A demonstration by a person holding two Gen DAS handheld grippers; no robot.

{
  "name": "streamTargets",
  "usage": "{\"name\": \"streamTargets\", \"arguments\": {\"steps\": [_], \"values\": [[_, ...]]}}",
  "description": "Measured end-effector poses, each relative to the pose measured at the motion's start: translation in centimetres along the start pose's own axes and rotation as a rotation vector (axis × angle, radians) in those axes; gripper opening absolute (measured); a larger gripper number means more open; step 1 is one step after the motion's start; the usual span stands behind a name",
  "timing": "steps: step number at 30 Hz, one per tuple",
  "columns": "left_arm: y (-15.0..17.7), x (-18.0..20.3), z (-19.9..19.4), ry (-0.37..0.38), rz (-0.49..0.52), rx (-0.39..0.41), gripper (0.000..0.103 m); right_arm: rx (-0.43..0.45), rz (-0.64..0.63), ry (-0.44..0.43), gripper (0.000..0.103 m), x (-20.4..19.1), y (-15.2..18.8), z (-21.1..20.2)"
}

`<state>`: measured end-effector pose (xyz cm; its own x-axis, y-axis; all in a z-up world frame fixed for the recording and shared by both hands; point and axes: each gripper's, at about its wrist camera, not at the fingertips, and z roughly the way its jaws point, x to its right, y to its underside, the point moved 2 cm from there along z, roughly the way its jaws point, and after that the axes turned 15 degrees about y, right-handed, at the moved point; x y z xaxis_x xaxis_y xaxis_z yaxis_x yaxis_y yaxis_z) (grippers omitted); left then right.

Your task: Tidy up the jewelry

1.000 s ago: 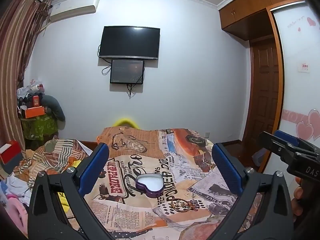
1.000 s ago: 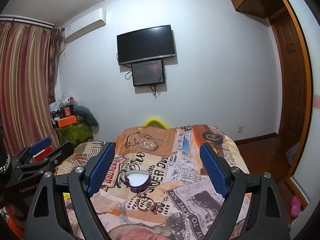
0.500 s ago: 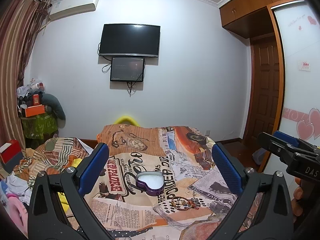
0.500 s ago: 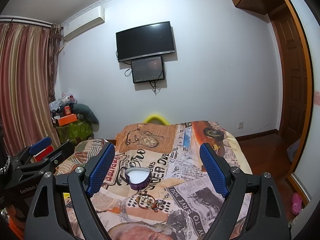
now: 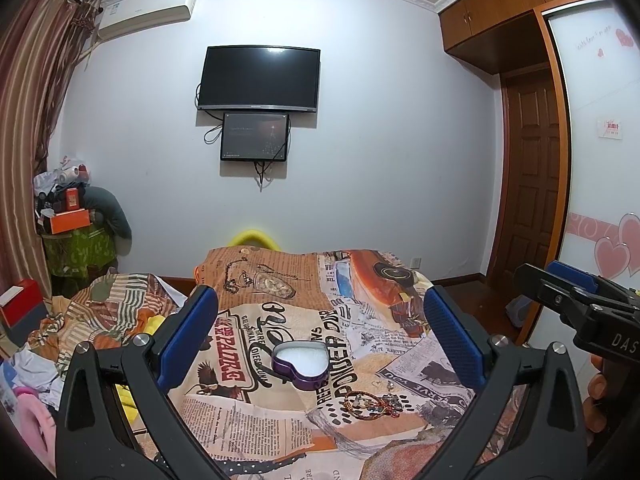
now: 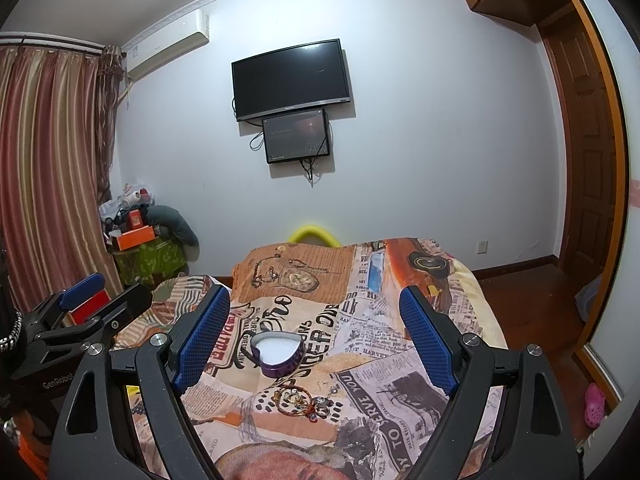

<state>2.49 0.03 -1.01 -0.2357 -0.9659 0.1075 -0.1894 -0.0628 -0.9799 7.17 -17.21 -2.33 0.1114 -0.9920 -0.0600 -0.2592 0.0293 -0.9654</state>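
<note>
Evidently nothing is sorted yet. Largest in view is the bed (image 5: 280,420), spread with a newspaper-print quilt that carries everything. Above it the left gripper (image 5: 320,336) and right gripper (image 6: 316,332) both hang clear, fingers spread wide and holding nothing. On the quilt sits a purple heart-shaped tin (image 5: 301,364), open, showing only a white lining; no jewelry appears inside. Just beside it, nearer the cameras, lies a beaded bracelet (image 5: 370,402) with a few tiny pieces (image 6: 333,389), perhaps earrings, too small to name. All of it, I judge, remains to be boxed.
</note>
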Motion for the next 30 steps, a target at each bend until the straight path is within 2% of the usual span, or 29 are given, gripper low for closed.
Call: {"name": "streamTargets", "arguments": {"steps": [30], "values": [[0.01, 0.15, 0.05, 0.0, 0.008, -0.001, 0.103, -0.002, -0.001, 0.0, 0.085, 0.05, -0.12, 0.09]]}}
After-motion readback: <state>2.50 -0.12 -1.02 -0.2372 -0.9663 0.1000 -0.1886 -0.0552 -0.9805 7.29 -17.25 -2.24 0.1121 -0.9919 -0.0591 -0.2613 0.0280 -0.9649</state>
